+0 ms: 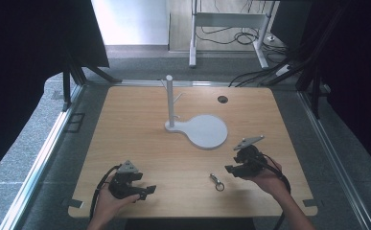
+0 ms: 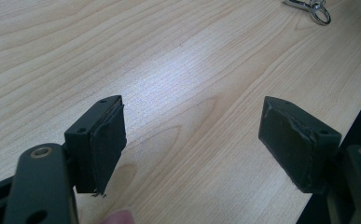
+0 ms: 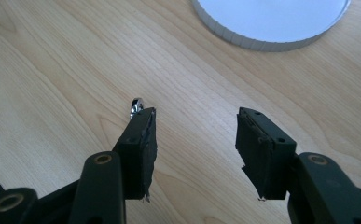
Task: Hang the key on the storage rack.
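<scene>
At the left of the worktop [image 1: 140, 139] we hold the left gripper [image 1: 147, 191] low near the front edge, its jaws spread wide with nothing but bare wood between them. Right of it, well apart from those jaws, lies the small metal key ring [image 1: 217, 182], flat near the front edge. Behind it stands the white peg stand [image 1: 195, 125]. Farther right, our right gripper [image 1: 230, 168] sits just beside the ring, jaws partly open and holding nothing.

overhead view – two close table [image 1: 140, 143] views
</scene>
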